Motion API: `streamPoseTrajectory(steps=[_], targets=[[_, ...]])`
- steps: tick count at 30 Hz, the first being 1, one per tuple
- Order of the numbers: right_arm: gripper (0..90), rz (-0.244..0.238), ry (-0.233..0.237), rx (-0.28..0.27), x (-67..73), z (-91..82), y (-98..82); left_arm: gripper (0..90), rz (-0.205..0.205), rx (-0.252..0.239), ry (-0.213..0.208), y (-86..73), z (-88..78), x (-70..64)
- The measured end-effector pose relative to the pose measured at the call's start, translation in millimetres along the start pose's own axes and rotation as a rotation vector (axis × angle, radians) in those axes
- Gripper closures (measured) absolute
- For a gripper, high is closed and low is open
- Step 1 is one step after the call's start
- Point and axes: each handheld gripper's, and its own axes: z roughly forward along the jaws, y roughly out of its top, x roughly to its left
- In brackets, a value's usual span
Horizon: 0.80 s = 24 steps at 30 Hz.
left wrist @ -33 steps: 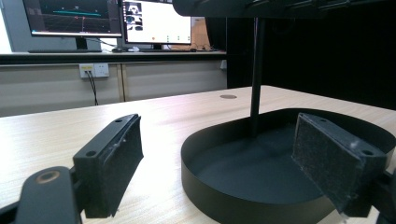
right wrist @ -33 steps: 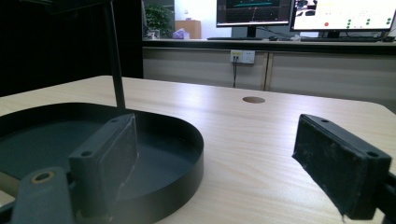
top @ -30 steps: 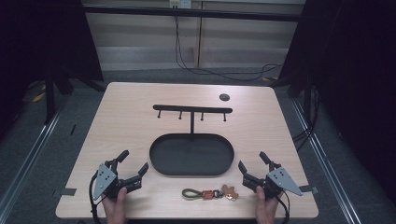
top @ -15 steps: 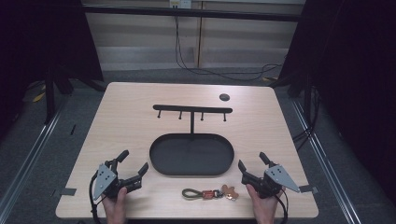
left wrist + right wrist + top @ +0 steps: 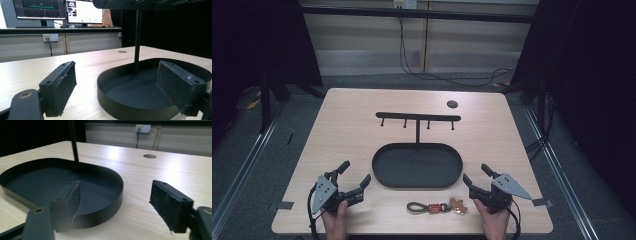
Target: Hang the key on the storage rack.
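No text, label, brand, number or sign can be read anywhere. In the left gripper view, two monitors [image 5: 40, 10] stand on a ledge behind the tabletop [image 5: 95, 57]; the left one shows coloured lines on a dark ground, the right one [image 5: 85, 11] a white window with small dark shapes, but anything written on them is too small and blurred to make out. The wall sockets [image 5: 50, 37] below them carry no legible marking, and the socket plate [image 5: 143, 128] in the right gripper view is likewise blank to the eye. The black tray [image 5: 384, 175] and its hook rack [image 5: 417, 116] bear no lettering.
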Motion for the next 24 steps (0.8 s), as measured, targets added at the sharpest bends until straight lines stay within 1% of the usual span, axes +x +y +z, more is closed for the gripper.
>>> streamPoseTrajectory(steps=[2, 3, 4, 6, 7, 8, 13, 14, 16, 17, 19, 20, 24], targets=[[28.5, -0.02, -0.013, 0.004, 1.9, -1.4, 1.2, 15.8, 0.0, 0.0, 0.0, 0.0, 0.0, 0.0], [29.6, -0.009, -0.007, 0.016, 2.2, -1.5, 1.5, 15.8, 0.001, 0.001, 0.0, 0.0, 0.0, 0.1], [30.7, 0.007, 0.018, 0.034, 1.7, -0.9, 2.2, 15.7, 0.0, 0.0, 0.0, 0.0, 0.0, 0.0], [31.6, 0.02, 0.038, 0.071, 1.8, 0.5, 3.6, 15.8, 0.0, 0.0, 0.0, 0.0, 0.0, 0.0], [33.6, 0.031, 0.047, 0.096, 2.8, 0.7, 4.9, 15.8, 0.0, 0.0, 0.0, 0.0, 0.0, 0.0], [34.3, 0.037, 0.068, 0.118, 2.8, 1.0, 6.5, 15.8, 0.0, 0.0, 0.0, 0.0, 0.0, 0.0], [34.0, 0.036, 0.107, 0.18, 6.1, 3.5, 16.2, 15.8, 0.001, 0.0, 0.0, 0.0, 0.0, 0.0], [33.5, 0.036, 0.121, 0.19, 6.8, 4.5, 18.2, 15.8, 0.0, 0.0, 0.0, 0.0, 0.0, 0.0], [33.5, 0.047, 0.171, 0.213, 7.9, 6.4, 21.5, 15.8, 0.001, 0.0, 0.0, 0.0, 0.0, 0.0], [33.6, 0.048, 0.187, 0.222, 8.4, 7.4, 22.9, 15.8, 0.001, 0.0, 0.0, 0.0, 0.0, 0.0], [34.3, 0.045, 0.207, 0.231, 10.5, 7.4, 25.8, 15.7, 0.0, 0.0, 0.0, 0.0, 0.0, 0.0], [36.1, 0.049, 0.215, 0.236, 11.2, 7.4, 26.7, 15.7, 0.001, 0.001, 0.0, 0.0, 0.0, 0.1], [38.9, 0.032, 0.241, 0.285, 15.5, 9.3, 31.7, 15.8, 0.0, 0.0, 0.0, 0.0, 0.0, 0.0]])
